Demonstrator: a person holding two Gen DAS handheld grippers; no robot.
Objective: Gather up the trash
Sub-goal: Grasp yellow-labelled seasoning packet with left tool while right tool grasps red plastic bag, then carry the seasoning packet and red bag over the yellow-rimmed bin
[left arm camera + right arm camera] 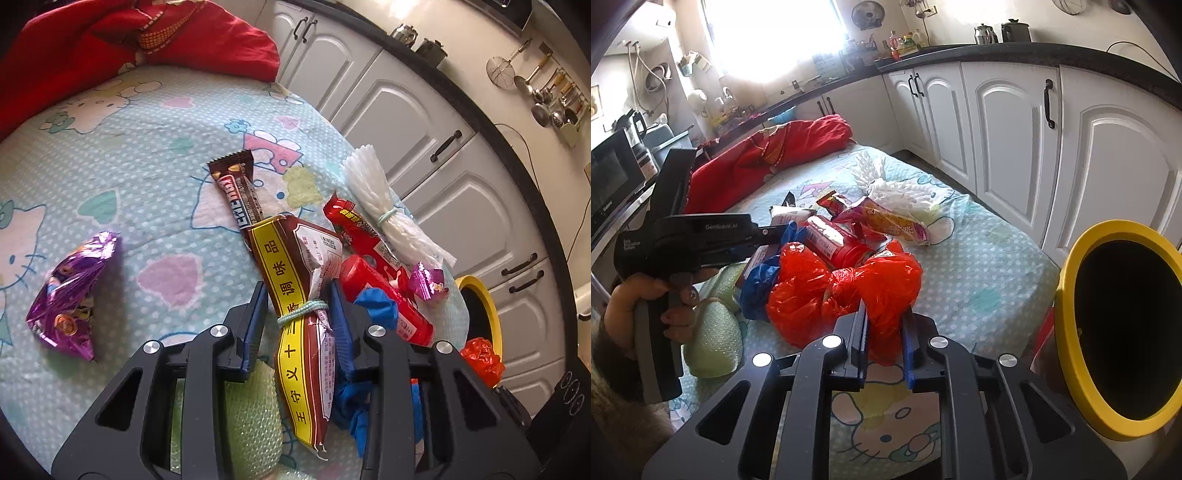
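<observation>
My left gripper (297,317) straddles a brown and yellow seasoning packet (291,266) tied with a rubber band. The right pad touches it and a thin gap shows at the left pad. My right gripper (884,332) is shut on a crumpled red plastic bag (820,291) near the table's corner. Around them on the cat-print cloth (110,166) lie a purple wrapper (74,295), a brown chocolate wrapper (236,188), a red wrapper (354,229), a white foam net (376,206), a red tube (384,295) and blue plastic (376,306). A yellow-rimmed bin (1071,332) stands beside the table.
A red cloth (768,158) is heaped at the table's far end. Green bubble wrap (713,332) lies under the hand (639,295) that holds the left gripper. White cabinets (1004,140) under a dark counter run along the right, close to the table.
</observation>
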